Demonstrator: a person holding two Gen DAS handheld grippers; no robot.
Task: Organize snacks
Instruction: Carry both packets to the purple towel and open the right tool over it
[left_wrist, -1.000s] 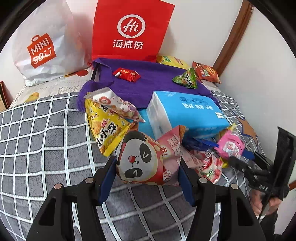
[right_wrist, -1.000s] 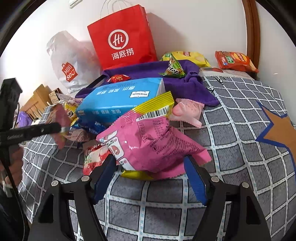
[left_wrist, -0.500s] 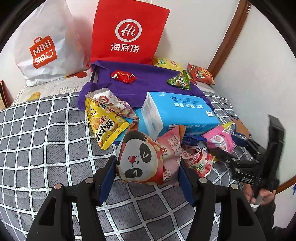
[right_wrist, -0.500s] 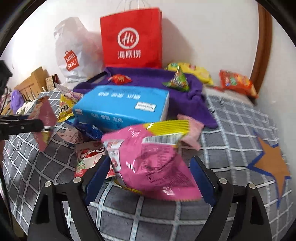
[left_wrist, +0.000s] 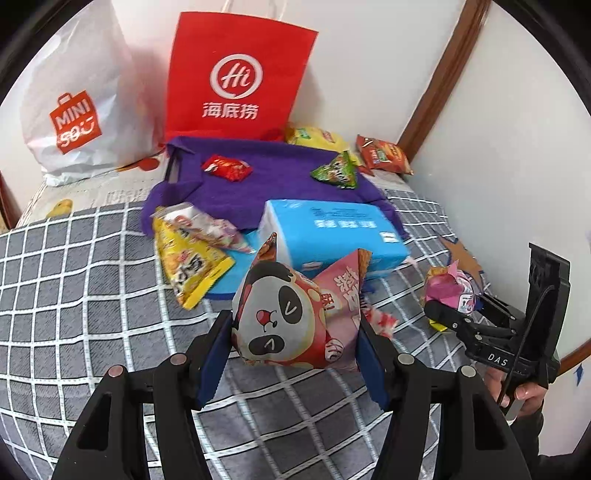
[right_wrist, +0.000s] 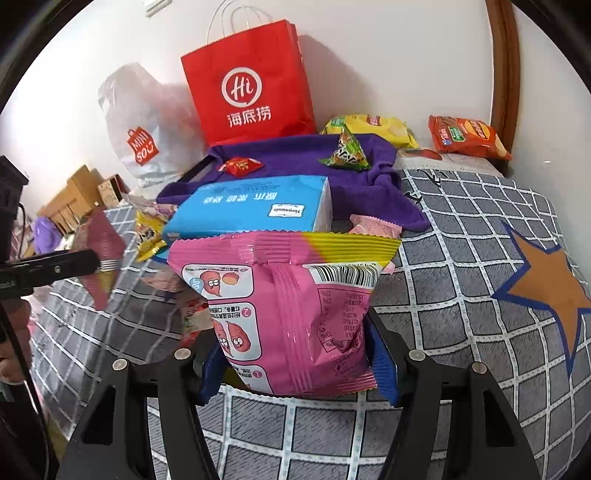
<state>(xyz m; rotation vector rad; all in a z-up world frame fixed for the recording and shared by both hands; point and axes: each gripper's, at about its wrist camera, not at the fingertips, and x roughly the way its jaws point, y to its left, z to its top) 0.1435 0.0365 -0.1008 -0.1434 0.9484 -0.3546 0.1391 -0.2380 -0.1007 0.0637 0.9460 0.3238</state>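
Panda snack bag (left_wrist: 291, 317) pinched between left gripper (left_wrist: 295, 354) fingers, pink snack bag (right_wrist: 291, 314) between right gripper (right_wrist: 295, 365) fingers, jaws closing on it.

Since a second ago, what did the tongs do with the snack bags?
The right tongs took hold of the pink bag: it lay tilted on the checked blanket, now it stands upright between closing jaws, lifted a little. The left tongs went on gripping the panda bag. The blue pack and purple cloth stayed put.

Open checked blanket (right_wrist: 461, 258) at right; blue box (right_wrist: 255, 206) and snack clutter ahead.
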